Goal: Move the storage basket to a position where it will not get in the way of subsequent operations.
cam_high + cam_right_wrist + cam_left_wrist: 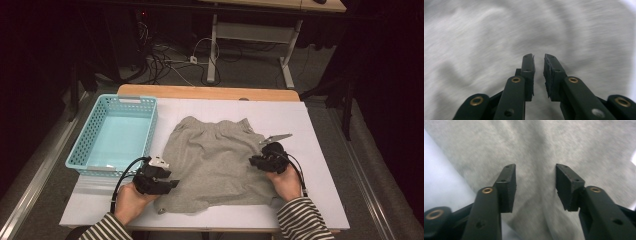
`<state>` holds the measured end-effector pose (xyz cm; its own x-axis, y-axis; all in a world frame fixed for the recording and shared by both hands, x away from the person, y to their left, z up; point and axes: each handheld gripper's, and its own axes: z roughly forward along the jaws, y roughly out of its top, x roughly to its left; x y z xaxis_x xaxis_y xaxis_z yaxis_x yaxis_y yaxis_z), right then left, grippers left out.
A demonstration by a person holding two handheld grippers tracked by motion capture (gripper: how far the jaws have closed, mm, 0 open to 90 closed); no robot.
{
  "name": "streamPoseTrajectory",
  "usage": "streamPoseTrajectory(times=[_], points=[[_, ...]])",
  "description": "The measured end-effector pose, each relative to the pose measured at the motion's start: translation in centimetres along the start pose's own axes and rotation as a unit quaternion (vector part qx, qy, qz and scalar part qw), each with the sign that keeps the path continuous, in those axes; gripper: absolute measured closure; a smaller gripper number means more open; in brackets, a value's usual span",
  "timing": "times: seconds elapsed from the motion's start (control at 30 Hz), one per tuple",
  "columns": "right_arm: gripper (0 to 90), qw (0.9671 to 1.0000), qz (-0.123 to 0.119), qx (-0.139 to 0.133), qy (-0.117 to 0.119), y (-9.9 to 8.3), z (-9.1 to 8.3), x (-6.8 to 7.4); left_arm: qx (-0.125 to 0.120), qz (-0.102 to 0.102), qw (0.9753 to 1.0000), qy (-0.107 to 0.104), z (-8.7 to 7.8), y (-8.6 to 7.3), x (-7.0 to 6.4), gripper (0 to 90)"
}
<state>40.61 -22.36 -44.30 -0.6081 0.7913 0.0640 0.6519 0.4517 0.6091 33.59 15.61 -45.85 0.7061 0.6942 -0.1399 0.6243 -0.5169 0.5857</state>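
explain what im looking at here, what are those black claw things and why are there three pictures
A person sits at a table and holds a hand tool in each hand: the left gripper and the right gripper, each with two black jaws. The high view looks down from above the person. The other two pictures come from small cameras riding on each gripper, looking along its jaws. On the white table lie a pair of grey shorts, spread flat, and a light blue basket to the left. The left gripper is open over the cloth; the right gripper has its jaws almost together, with a narrow gap. Neither plainly holds anything.
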Motion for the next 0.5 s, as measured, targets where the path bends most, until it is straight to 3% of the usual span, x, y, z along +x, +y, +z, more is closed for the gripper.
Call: streamPoseTrajectory(times=[0.13,0.27,0.37,0.5], points=[[77.3,0.9985,0.034,-0.013,-0.040,1.6,-0.4,-2.9,-0.014,-0.004,0.9999,0.001,0.5,0.7,0.3,48.3],[76.8,0.9929,0.085,-0.017,-0.082,2.8,-0.2,-5.6,-0.017,-0.002,0.9999,0.000,1.1,1.2,0.6,46.9],[73.1,0.9908,0.107,0.006,-0.083,2.8,1.0,-6.5,-0.019,-0.003,0.9998,0.002,1.3,1.3,0.9,46.0],[63.0,0.9919,0.108,0.018,-0.064,2.7,1.8,-6.2,-0.017,-0.010,0.9998,-0.001,1.4,1.2,1.3,46.0]])
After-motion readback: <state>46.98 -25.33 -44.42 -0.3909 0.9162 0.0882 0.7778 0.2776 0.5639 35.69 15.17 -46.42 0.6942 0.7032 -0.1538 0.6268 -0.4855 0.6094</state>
